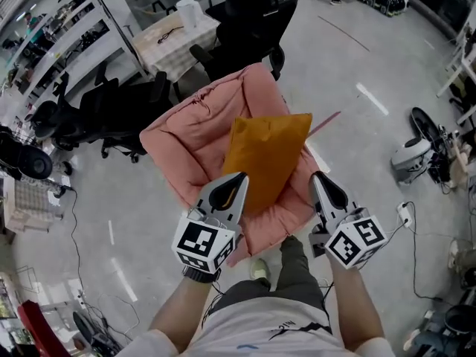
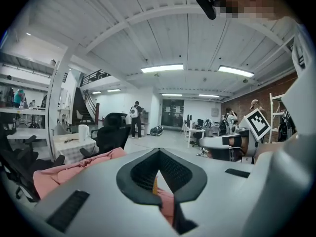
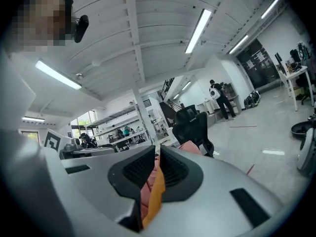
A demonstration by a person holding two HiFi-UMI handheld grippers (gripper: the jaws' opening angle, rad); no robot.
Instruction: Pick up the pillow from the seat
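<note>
One orange pillow [image 1: 264, 155] lying on one pink seat cushion [image 1: 190, 136]. Two grippers: left gripper [image 1: 239, 177] closed, pillow sliver pinched; right gripper [image 1: 318, 177] clamped on pillow edge.

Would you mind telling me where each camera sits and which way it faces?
Head view: on the person's head, looking steeply down at the pillow on the pink seat; both forearms, the left gripper and the right gripper show.
Left gripper view: rides the left gripper, facing along its shut jaws toward a black chair; its body fills the foreground.
Right gripper view: rides the right gripper, facing along jaws shut on the pillow toward shelves.
Shared: both gripper views show orange pillow fabric between the jaws.
</note>
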